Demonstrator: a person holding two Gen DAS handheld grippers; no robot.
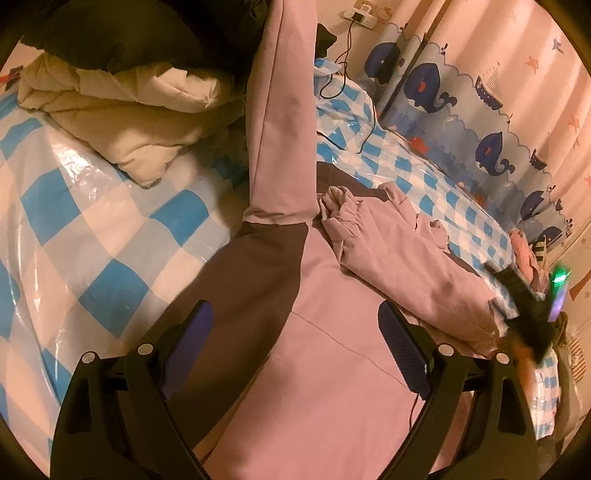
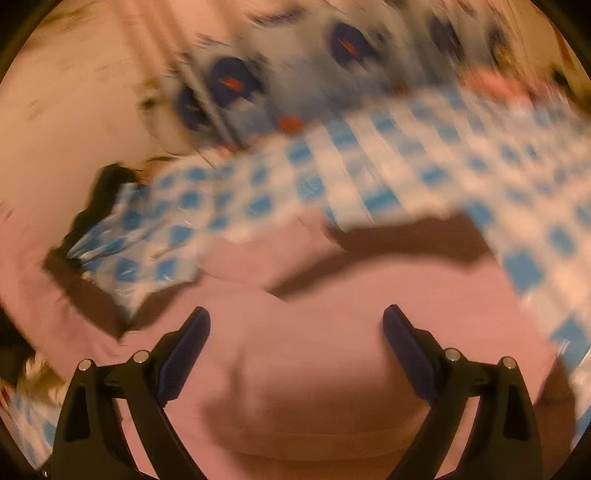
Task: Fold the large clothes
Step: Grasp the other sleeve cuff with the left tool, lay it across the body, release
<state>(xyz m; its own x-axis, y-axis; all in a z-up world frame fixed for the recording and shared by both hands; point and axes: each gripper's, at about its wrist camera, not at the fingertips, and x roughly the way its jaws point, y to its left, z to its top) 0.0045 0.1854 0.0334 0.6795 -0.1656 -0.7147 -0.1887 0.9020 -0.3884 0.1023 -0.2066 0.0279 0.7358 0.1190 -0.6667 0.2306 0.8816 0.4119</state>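
Observation:
A large pink garment with dark brown panels [image 1: 332,354] lies spread on a blue-and-white checked bed cover [image 1: 92,229]. One pink sleeve [image 1: 284,122] stretches away toward the far side, and a bunched pink part [image 1: 391,243] lies to the right. My left gripper [image 1: 295,314] is open and empty just above the garment. My right gripper shows in the left wrist view [image 1: 532,310] at the right, blurred. In the right wrist view the right gripper [image 2: 295,321] is open and empty over the pink garment [image 2: 332,369]; that view is motion-blurred.
A cream duvet [image 1: 125,110] with a dark pillow [image 1: 110,33] on it sits at the far left. A whale-print curtain [image 1: 480,110] runs along the right side. A black cable [image 1: 347,66] hangs from a wall socket [image 1: 364,13] onto the bed. Small clothes [image 1: 528,254] lie at the far right.

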